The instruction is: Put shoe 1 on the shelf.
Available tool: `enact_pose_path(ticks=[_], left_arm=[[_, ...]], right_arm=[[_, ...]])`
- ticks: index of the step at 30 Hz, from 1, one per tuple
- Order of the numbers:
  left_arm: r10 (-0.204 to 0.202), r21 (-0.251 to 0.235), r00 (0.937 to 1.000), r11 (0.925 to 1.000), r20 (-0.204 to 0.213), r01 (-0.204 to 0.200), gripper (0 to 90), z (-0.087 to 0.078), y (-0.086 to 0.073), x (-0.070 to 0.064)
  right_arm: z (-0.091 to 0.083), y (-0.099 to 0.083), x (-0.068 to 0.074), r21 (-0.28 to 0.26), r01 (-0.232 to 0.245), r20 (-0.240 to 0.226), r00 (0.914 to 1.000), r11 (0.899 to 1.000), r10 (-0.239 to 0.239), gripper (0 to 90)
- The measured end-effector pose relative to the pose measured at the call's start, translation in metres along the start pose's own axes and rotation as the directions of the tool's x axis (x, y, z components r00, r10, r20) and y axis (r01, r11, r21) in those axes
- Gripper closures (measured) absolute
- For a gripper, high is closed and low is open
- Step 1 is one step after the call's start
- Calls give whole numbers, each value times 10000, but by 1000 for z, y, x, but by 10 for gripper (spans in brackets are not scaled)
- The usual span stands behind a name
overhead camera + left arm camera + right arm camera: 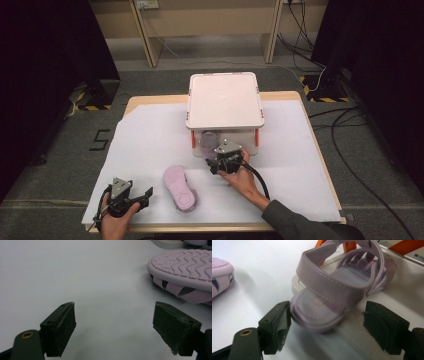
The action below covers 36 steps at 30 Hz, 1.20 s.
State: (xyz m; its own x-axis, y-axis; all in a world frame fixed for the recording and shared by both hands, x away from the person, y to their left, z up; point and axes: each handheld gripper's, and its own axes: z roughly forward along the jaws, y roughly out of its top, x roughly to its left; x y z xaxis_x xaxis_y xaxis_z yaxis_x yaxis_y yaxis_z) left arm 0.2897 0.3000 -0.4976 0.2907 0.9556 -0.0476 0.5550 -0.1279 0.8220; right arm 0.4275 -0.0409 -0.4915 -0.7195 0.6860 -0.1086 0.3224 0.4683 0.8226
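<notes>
Lilac sandal (329, 292) sits in the lower tray of the white box (225, 100), heel poking over the rim. Right gripper (325, 322) is spread wide around that heel, not clamped. Light, soft straps; grip the stiffer sole edge. Left gripper (113, 327) is spread too, holding nothing.

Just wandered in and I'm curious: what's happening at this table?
A person works two handheld grippers over a white-covered table. The right gripper, jaws open, is at a lilac strapped sandal lying on the base under a white lidded plastic box. The left gripper is open beside the other lilac sandal, sole up.
</notes>
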Motion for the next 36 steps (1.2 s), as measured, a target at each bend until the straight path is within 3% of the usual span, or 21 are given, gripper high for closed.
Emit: enact_pose_path(ticks=[6, 20, 21, 23, 25, 31, 32, 36], left_arm=[[16, 11, 10000, 10000, -10, -16, 180, 0, 0, 0], [5, -27, 10000, 10000, -12, -5, 180, -1, 0, 0], [7, -37, 10000, 10000, -11, -7, 180, -1, 0, 0], [12, -66, 10000, 10000, 0, -12, 180, -1, 0, 0], [12, -30, 10000, 10000, -6, -12, 180, -1, 0, 0], [3, -76, 10000, 10000, 7, -3, 180, -1, 1, 0], [1, -79, 10000, 10000, 14, -1, 180, -1, 1, 0], [9, -24, 10000, 10000, -9, -9, 180, -1, 1, 0]], right_arm=[[11, 5, -4, -133, 289, 317, 9991, 9995, -285, 249], [21, 9, -19, 68, -240, 635, 9977, 9997, 235, 260], [21, 9, -21, 123, -34, 747, 9972, 9999, 25, 259], [20, 8, -23, 171, -94, 736, 9973, 9998, 81, 259], [16, 6, -27, 173, -416, 634, 9972, 9990, 404, 274], [4, 7, -27, 80, -314, 377, 9988, 9995, 311, 256], [-5, 6, -24, 105, -461, 53, 9989, 9989, 461, 255], [-18, 6, -17, 15, -402, -456, 9981, 9992, 403, 255]])
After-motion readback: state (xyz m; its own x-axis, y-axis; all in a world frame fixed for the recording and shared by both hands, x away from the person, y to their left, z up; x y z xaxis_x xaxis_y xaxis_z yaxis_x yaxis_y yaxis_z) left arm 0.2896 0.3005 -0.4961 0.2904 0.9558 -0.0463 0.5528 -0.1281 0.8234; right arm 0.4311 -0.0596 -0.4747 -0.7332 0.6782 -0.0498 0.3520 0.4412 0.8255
